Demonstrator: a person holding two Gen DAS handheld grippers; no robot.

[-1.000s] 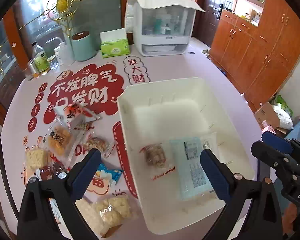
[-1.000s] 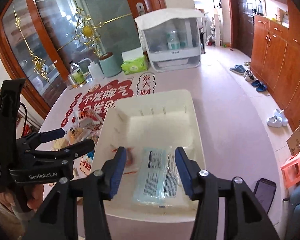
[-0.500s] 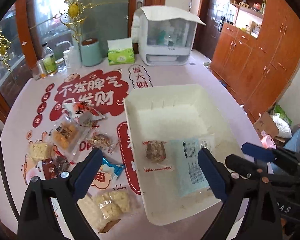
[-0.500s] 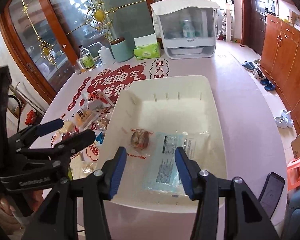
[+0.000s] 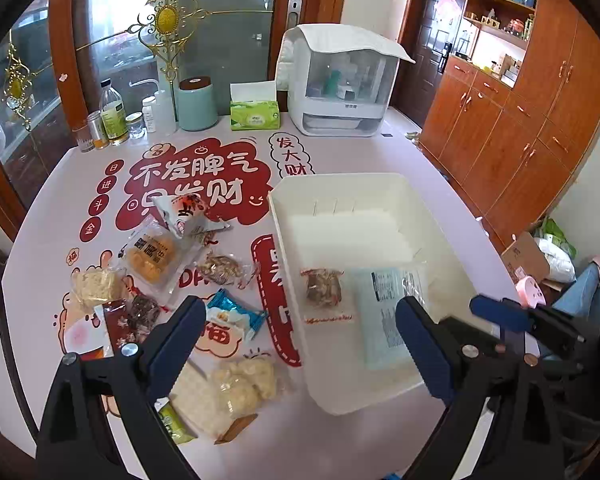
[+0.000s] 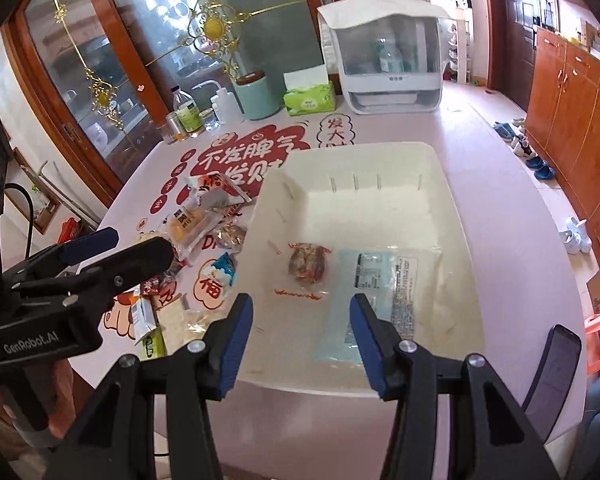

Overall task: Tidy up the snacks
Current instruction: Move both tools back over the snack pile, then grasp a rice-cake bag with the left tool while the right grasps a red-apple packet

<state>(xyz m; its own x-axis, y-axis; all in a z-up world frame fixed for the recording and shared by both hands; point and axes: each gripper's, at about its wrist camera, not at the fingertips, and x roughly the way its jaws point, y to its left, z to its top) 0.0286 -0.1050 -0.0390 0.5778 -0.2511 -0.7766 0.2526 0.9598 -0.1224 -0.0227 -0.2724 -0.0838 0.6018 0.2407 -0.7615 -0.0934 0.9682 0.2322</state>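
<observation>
A white bin (image 5: pixel 277 224) (image 6: pixel 452 216) stands on the table. It holds a brown nut packet (image 5: pixel 323 288) (image 6: pixel 307 266) and a pale blue packet (image 5: pixel 386 316) (image 6: pixel 374 280). Left of the bin lie several loose snacks: a blue packet (image 5: pixel 234 318), an orange cake packet (image 5: pixel 154 256), a red-white bag (image 5: pixel 184 212) and pale puffs (image 5: pixel 242 378). My left gripper (image 5: pixel 300 344) (image 6: pixel 136 245) hangs open above the bin's near left corner and the snack pile, holding nothing. My right gripper (image 6: pixel 300 332) (image 5: pixel 484 322) hovers open over the bin's near rim, with nothing between its fingers.
At the table's back stand a white lidded cabinet (image 5: pixel 340 92), a green tissue box (image 5: pixel 255 114), a teal canister (image 5: pixel 198 104) and bottles (image 5: pixel 114 116). A phone (image 6: pixel 556 368) lies near the right edge. Wooden cupboards (image 5: pixel 520 128) line the right wall.
Both grippers have drawn back from the bin toward the table's near edge, and the left one has risen a little. More of the snack pile shows. Nothing was picked up.
</observation>
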